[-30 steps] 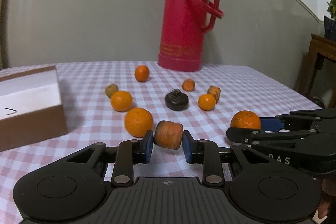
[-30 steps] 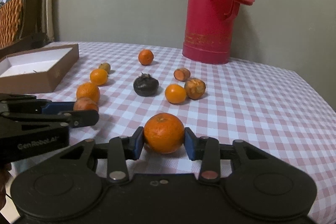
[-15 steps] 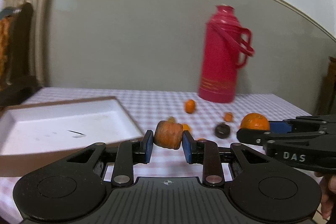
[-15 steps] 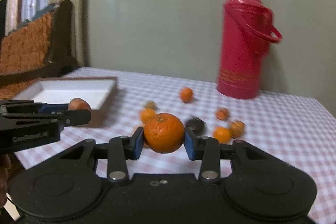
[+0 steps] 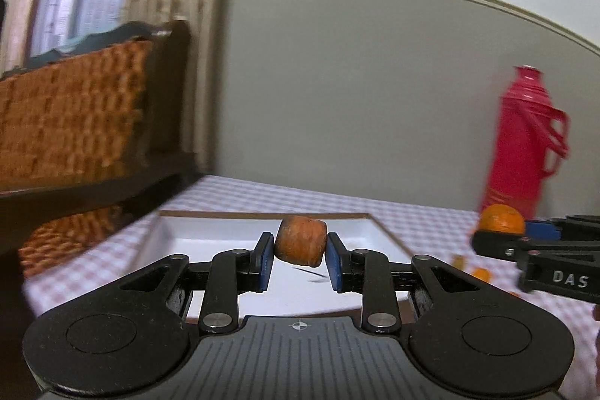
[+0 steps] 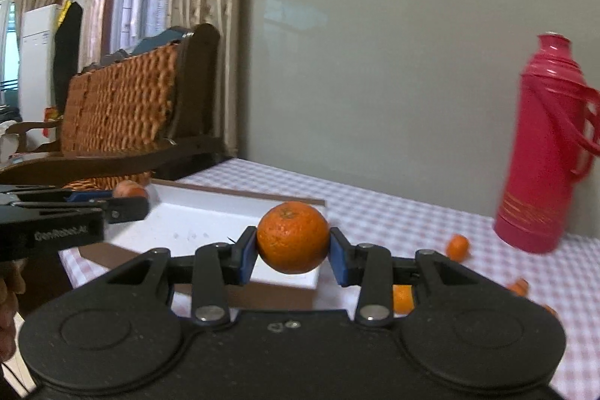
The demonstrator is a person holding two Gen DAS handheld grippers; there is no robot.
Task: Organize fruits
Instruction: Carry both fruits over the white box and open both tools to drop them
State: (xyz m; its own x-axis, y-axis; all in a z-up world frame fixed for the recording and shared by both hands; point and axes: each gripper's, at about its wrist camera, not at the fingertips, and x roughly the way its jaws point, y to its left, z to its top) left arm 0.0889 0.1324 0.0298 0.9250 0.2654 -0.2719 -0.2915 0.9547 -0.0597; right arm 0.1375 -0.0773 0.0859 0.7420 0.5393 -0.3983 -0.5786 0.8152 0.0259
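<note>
My left gripper [image 5: 299,256] is shut on a wrinkled, brownish-orange fruit [image 5: 300,240] and holds it in the air over the near part of a shallow white box [image 5: 221,238] with a brown rim. My right gripper [image 6: 293,252] is shut on a round orange [image 6: 292,237], held above the near right corner of the same box [image 6: 195,223]. Each gripper shows in the other's view: the right one with its orange [image 5: 501,218] at the right edge, the left one with its fruit [image 6: 129,189] at the left edge.
A red thermos [image 6: 543,145] stands at the back right of the pink checked tablecloth [image 6: 412,216]. Several small oranges [image 6: 457,246] lie on the cloth to the right of the box. A wicker-backed chair [image 6: 120,100] stands past the table's left edge.
Both grippers have swung left and risen with their fruit, from over the scattered fruits to over the white box. The thermos has slid to the right of both views.
</note>
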